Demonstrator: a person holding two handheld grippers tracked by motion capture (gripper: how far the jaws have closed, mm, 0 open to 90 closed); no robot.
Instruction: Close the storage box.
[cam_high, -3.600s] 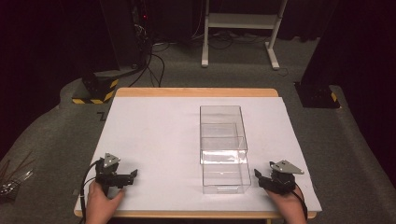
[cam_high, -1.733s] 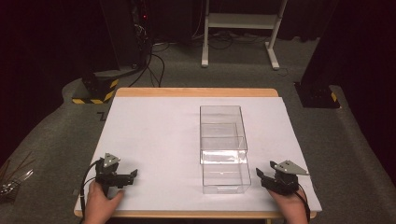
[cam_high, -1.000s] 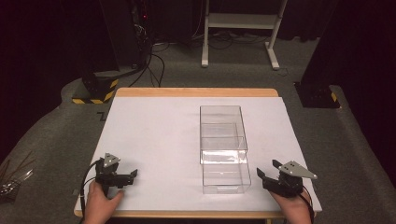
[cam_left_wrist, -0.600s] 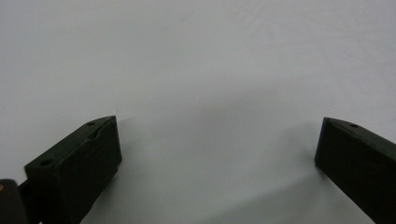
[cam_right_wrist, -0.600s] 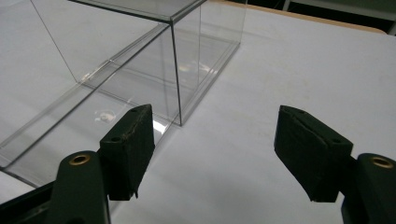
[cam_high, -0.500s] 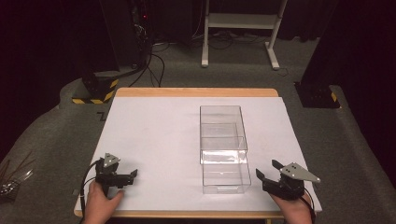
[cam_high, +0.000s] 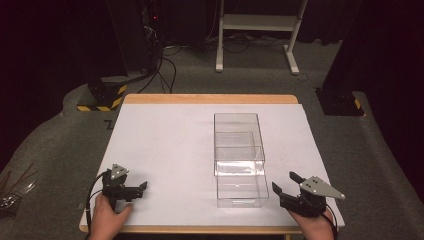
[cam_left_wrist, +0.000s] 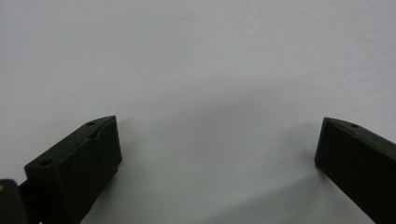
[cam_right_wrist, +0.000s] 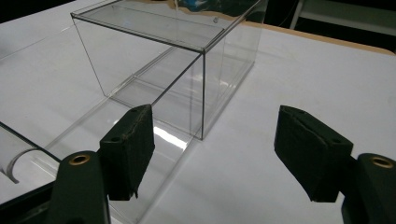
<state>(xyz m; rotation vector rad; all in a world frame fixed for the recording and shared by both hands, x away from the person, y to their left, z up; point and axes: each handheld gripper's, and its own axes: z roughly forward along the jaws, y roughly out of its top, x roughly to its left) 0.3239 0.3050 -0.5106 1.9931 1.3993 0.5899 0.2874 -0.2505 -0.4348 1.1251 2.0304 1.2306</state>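
Since the clear box (cam_high: 239, 159) looks stiff, light and slippery, its pulled-out drawer front seems the best hold; left gripper (cam_high: 134, 189) and right gripper (cam_high: 285, 184) both gape wide, empty.

A box (cam_high: 239, 150) stands on the table (cam_high: 165, 145), right of centre. The left gripper (cam_high: 135, 190) sits at the near left corner, the right gripper (cam_high: 286, 186) just right of the box's near end.
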